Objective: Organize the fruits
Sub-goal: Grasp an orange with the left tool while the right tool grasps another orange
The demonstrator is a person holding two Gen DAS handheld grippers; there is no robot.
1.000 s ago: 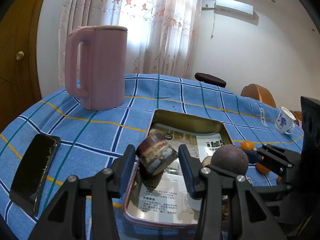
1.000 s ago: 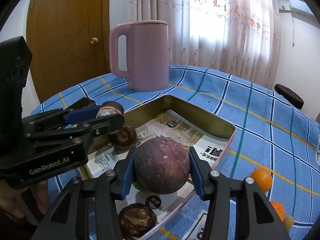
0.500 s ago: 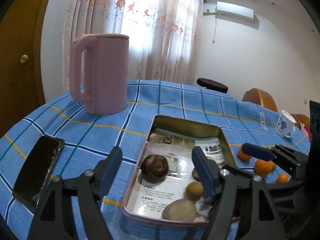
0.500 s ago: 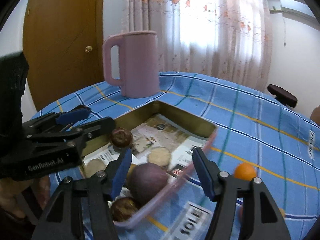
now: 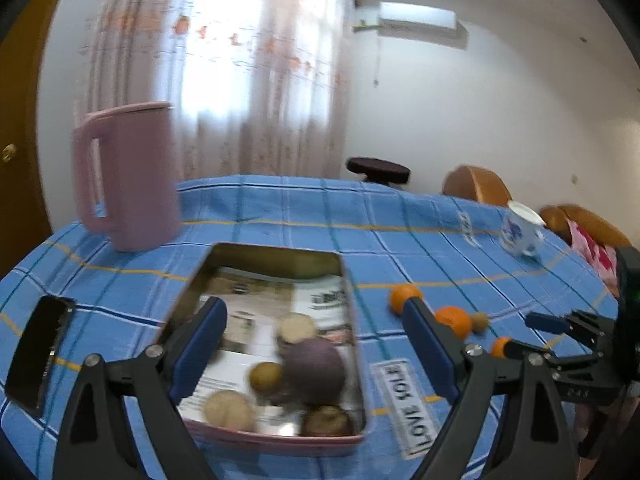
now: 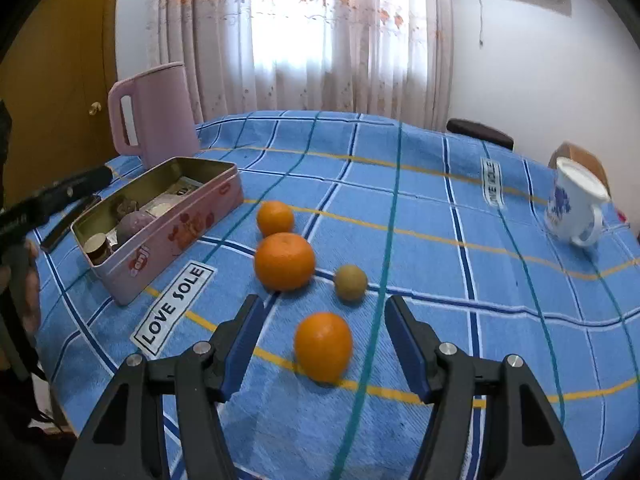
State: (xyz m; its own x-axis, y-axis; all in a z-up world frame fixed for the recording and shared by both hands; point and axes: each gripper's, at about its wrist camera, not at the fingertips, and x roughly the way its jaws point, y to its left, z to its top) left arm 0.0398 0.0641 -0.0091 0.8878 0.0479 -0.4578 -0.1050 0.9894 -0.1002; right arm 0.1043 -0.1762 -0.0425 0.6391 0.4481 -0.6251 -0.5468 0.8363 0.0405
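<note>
Fingers (image 5: pixel 202 340) spread wide on the left gripper (image 5: pixel 316 344), nothing between them; same on the right gripper (image 6: pixel 322 344), wide apart, empty, framing the near orange (image 6: pixel 323 346) at lower centre of the right view without touching it.

In the left view, left to right: phone (image 5: pixel 38 354) at the lower left edge, pink jug (image 5: pixel 128 176) at middle left, tin (image 5: pixel 272 254) at centre holding a purple fruit (image 5: pixel 316 364) and several brownish ones, blurred. Further right, oranges on the cloth (image 5: pixel 280 204), a mug (image 5: pixel 520 232) at right.

In the right view, left to right: tin at middle left, then a far orange (image 6: pixel 275 217), a big orange (image 6: pixel 285 261) just below it, a small tan fruit (image 6: pixel 351 282) beside that, all apart from each other and outside the tin.

Likely handling of the near orange: light, round, prone to rolling on the cloth; skin firm yet yielding, slightly slick, bruised only by hard squeezing. Best taken across the widest middle, pads on opposite sides, centred so as not to squirt out. Tan fruit smaller, needing a narrower close.
</note>
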